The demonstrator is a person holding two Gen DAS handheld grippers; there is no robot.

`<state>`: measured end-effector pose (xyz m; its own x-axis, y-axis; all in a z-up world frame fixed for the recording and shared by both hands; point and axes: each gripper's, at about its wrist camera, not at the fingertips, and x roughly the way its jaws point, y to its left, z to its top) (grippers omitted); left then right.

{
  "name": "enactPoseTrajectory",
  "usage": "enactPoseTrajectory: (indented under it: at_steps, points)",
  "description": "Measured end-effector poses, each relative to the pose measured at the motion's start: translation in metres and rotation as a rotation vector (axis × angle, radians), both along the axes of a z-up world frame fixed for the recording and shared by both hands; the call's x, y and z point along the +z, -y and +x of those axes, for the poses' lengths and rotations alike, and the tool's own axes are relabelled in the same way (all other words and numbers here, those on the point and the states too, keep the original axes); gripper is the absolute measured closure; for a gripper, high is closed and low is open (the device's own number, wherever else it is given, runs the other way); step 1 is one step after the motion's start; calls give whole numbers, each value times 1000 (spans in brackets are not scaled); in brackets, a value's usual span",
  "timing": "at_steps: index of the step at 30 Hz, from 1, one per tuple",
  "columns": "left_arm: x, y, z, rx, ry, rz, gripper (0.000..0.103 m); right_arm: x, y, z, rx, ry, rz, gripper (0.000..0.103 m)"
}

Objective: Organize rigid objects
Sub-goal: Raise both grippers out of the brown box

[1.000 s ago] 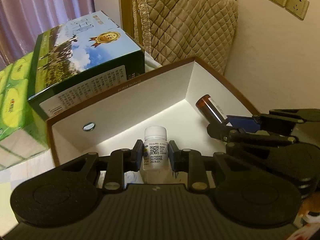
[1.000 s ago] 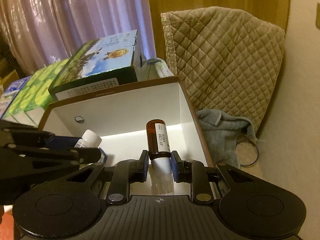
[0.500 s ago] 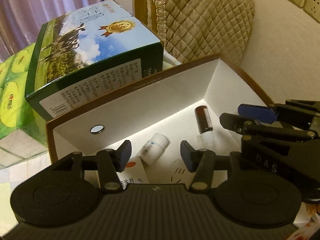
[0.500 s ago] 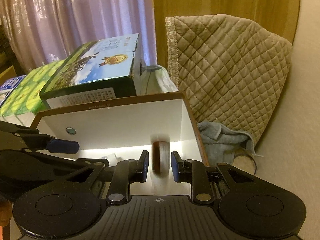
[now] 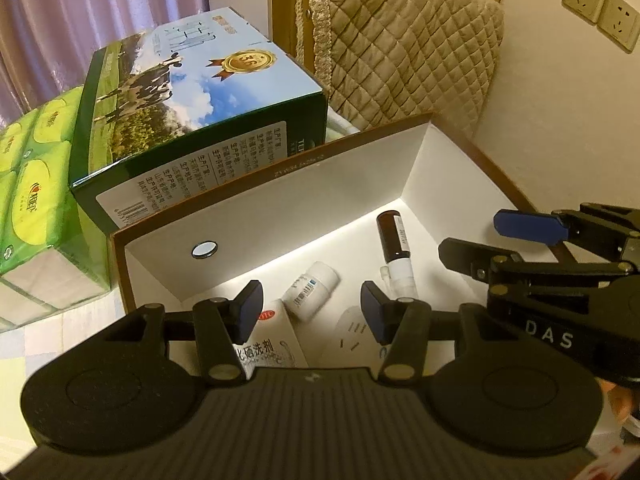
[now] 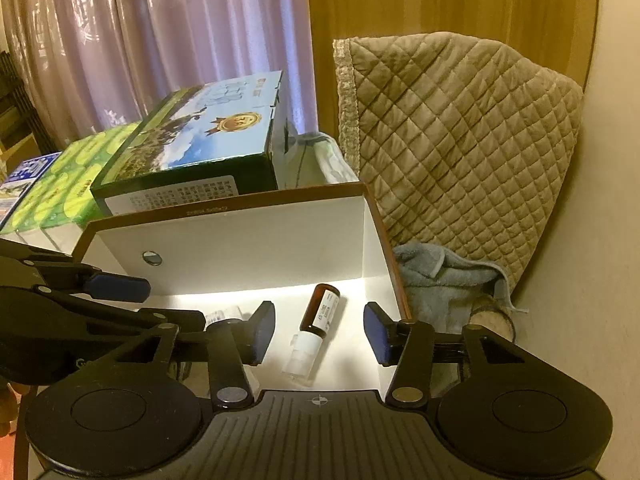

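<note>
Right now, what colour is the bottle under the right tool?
Dark amber-brown bottle with a white cap; right wrist view shows it best.

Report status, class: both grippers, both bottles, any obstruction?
Left gripper open, empty. Right gripper open, empty. White bottle and amber bottle lying in white box. No obstruction.

Dim, warm indoor light. A bright band of light crosses the floor of the white box [image 5: 280, 216], its near wall in shade. Both fisheye views bow straight edges and darken at the corners; focus is sharp.
</note>
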<state>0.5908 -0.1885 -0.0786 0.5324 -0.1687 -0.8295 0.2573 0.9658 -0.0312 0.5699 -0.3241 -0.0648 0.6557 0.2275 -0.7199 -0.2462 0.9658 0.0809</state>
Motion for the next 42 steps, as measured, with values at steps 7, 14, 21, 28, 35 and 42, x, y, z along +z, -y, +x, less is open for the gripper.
enactPoseTrajectory:
  at_steps: [7,14,21,28,35,42]
  points:
    - [17,-6,-23,-16,29,-35,52,11,8,-22,-11,5,50,46]
    - [42,-12,-63,-33,84,-65,45,27,13,-53,-29,13,92,39]
    - [59,-19,-107,-40,115,-81,42,41,20,-94,-44,14,128,36]
    - [68,-27,-150,-18,115,-89,42,47,25,-136,-80,-2,139,35]
    - [76,-39,-191,-1,114,-103,41,50,26,-174,-82,-20,172,34]
    - [78,-57,-234,28,105,-102,41,51,13,-207,-44,-62,192,34]
